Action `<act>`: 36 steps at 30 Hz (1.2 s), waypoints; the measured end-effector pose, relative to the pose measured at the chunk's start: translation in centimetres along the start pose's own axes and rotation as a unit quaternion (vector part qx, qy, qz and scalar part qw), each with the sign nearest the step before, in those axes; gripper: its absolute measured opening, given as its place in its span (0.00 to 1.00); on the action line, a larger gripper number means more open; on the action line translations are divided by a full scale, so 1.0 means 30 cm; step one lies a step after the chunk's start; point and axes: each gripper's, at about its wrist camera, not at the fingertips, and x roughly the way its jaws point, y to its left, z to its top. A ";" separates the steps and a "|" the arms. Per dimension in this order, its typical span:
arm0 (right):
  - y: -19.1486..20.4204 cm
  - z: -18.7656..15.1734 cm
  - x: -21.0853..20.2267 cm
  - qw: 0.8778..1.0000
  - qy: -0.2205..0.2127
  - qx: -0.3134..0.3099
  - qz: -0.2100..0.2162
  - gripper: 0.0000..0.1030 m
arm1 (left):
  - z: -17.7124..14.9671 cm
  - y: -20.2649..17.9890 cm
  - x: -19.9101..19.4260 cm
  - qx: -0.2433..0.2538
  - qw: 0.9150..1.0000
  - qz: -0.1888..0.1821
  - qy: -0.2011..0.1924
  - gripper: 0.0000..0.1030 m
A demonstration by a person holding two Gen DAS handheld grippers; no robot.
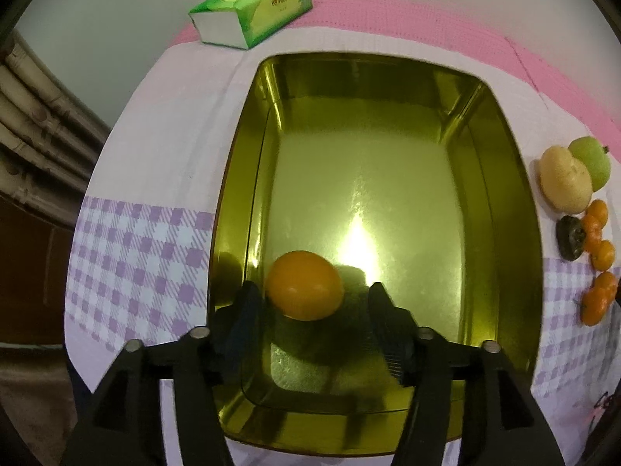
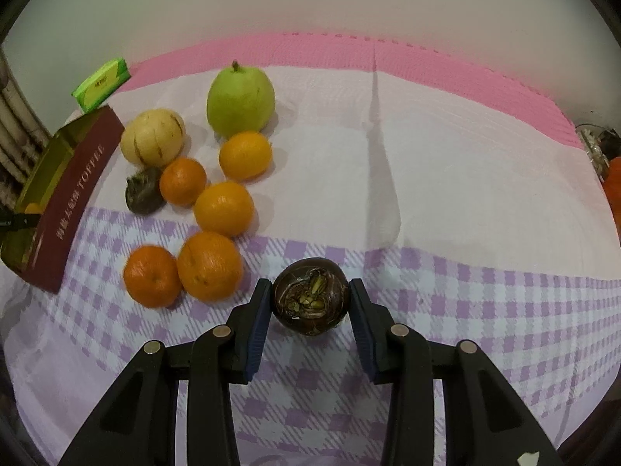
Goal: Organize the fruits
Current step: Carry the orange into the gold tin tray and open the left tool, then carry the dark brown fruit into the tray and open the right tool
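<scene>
In the left wrist view a gold tin box (image 1: 504, 202) lies open on the cloth with one orange (image 1: 304, 285) on its floor. My left gripper (image 1: 312, 297) is open above the box; the orange lies between its fingertips, against the left one. In the right wrist view my right gripper (image 2: 310, 303) is open around a dark brown round fruit (image 2: 310, 301) on the checked cloth, pads close to its sides. To its left lie several oranges (image 2: 209, 266), another dark fruit (image 2: 143, 190), a pale striped melon (image 2: 153, 138) and a green pear (image 2: 240, 97).
A green tissue pack (image 1: 252, 9) lies beyond the box; it also shows in the right wrist view (image 2: 101, 83). The box's maroon side (image 2: 71, 206) stands at the left of the right wrist view. Pink foam mat (image 2: 427, 66) borders the cloth at the back.
</scene>
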 end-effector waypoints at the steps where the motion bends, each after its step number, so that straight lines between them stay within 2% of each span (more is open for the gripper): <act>1: 0.005 0.014 -0.012 1.000 -0.004 -0.003 0.000 0.36 | -0.003 0.001 -0.005 -0.001 1.000 -0.007 -0.004 0.63; 5: 0.053 0.055 -0.059 1.000 -0.020 -0.018 0.002 0.36 | -0.014 -0.005 -0.048 0.005 1.000 -0.021 -0.023 0.66; 9: 0.143 0.106 -0.095 0.998 -0.034 -0.045 0.016 0.36 | -0.019 0.020 -0.123 -0.003 0.997 -0.038 -0.061 0.67; 14: 0.324 0.182 -0.123 0.993 -0.045 -0.091 0.063 0.36 | -0.047 0.124 -0.228 -0.055 0.992 -0.010 -0.115 0.70; 17: 0.450 0.219 -0.102 0.988 -0.041 -0.112 0.096 0.36 | -0.064 0.196 -0.235 -0.091 0.989 0.007 -0.119 0.72; 21: 0.625 0.254 -0.080 0.978 -0.036 -0.162 0.126 0.36 | -0.103 0.293 -0.212 -0.138 0.985 0.038 -0.099 0.72; 24: 0.734 0.267 -0.066 0.970 -0.035 -0.191 0.145 0.36 | -0.121 0.364 -0.197 -0.181 0.979 0.028 -0.090 0.72; 28: 0.882 0.279 -0.016 0.959 -0.020 -0.232 0.164 0.36 | -0.128 0.413 -0.192 -0.207 0.974 0.031 -0.092 0.72; 31: 0.966 0.274 0.034 0.953 -0.005 -0.255 0.163 0.36 | -0.134 0.439 -0.186 -0.222 0.970 0.032 -0.091 0.72; 36: 1.029 0.259 0.089 0.950 0.010 -0.270 0.157 0.36 | -0.134 0.448 -0.170 -0.227 0.970 0.034 -0.084 0.72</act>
